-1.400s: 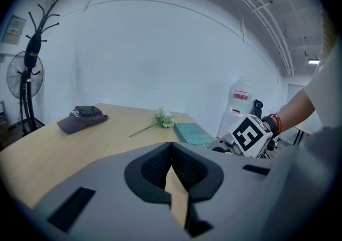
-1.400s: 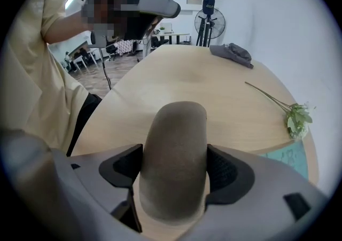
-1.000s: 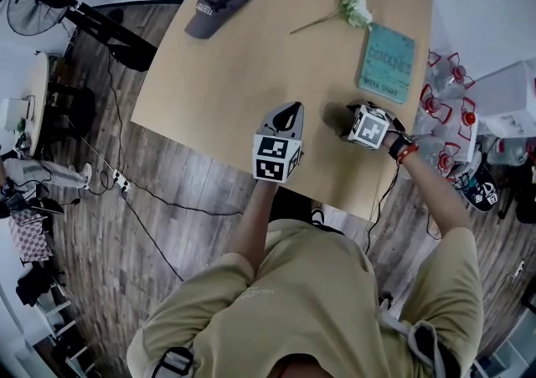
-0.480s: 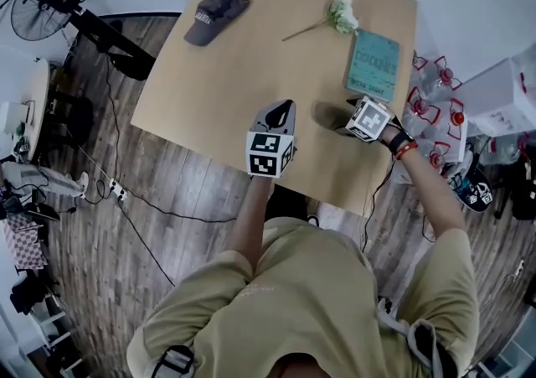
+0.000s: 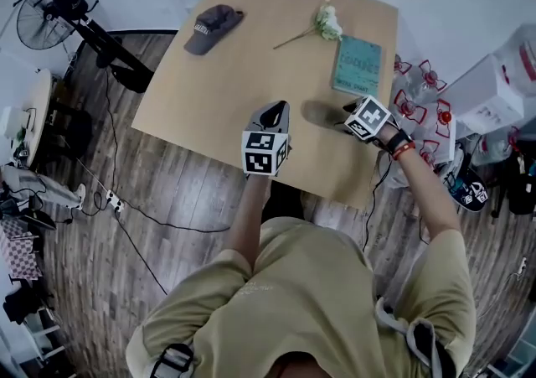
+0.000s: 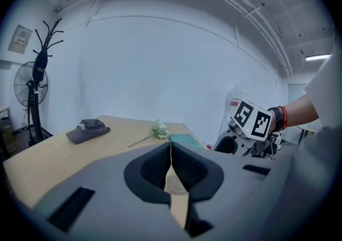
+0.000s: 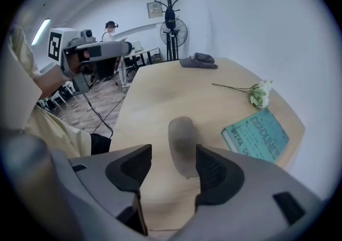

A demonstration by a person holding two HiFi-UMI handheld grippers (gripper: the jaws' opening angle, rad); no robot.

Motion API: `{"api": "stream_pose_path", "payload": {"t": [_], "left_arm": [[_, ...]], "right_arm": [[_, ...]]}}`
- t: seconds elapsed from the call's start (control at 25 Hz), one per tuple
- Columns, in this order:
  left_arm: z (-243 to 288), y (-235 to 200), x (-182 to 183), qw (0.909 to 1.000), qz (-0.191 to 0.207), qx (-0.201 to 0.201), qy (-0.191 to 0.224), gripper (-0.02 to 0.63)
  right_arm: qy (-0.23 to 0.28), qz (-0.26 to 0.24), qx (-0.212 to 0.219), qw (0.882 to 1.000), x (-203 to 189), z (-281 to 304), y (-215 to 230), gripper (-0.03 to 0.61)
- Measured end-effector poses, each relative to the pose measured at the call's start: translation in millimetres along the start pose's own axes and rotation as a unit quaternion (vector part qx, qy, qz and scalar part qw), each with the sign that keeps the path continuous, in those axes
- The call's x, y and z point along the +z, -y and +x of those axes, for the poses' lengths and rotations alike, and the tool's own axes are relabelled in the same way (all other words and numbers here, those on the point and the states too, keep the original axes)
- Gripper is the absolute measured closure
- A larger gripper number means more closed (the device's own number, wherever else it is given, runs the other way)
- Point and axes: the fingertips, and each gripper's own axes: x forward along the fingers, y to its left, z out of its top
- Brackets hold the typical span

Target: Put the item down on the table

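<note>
A grey oblong item (image 7: 181, 146), blurred, lies on the light wooden table (image 5: 234, 83); in the head view the item (image 5: 316, 114) shows as a dark patch. My right gripper (image 5: 343, 122) hovers just behind it near the table's right edge. In the right gripper view my right gripper (image 7: 172, 168) has its jaws apart and closing, and the pads do not touch the item. My left gripper (image 5: 275, 112) hangs over the front edge. Seen from its own camera, the left gripper (image 6: 171, 162) is shut with nothing between its jaws.
A dark cap (image 5: 212, 23) lies at the far left of the table, a white flower (image 5: 322, 23) at the back, and a teal book (image 5: 357, 66) beside it. Bottled water packs (image 5: 423, 91) and a white box (image 5: 490, 91) sit right of the table. A fan (image 5: 46, 7) stands left.
My right gripper has drawn back a little toward the table's right edge, away from the grey item. The left gripper has hardly moved. The head camera has shifted.
</note>
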Motion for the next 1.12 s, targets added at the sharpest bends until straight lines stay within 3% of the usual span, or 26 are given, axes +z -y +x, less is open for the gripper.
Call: {"api": "stream_pose_path", "payload": {"t": [0.4, 0.6, 1.0, 1.12], "left_arm": [[-37.1, 35.2, 4.8, 0.9998, 0.017, -0.011, 0.01, 0.591], [-46.1, 48.4, 14.0, 0.9994, 0.027, -0.016, 0.018, 0.591], [-61.8, 67.4, 27.0, 0.9986, 0.038, -0.022, 0.031, 0.591], [-68.6, 65.6, 31.6, 0.999, 0.025, -0.014, 0.035, 0.591]], "right_arm": [[0.079, 0.099, 0.017, 0.992, -2.6, -50.8, -44.9, 0.388], [0.115, 0.116, -0.014, 0.987, 3.1, -79.4, -50.1, 0.454], [0.218, 0.174, -0.044, 0.959, 18.6, -123.9, -66.2, 0.515], [0.244, 0.174, -0.078, 0.951, 25.4, -138.8, -69.8, 0.526]]}}
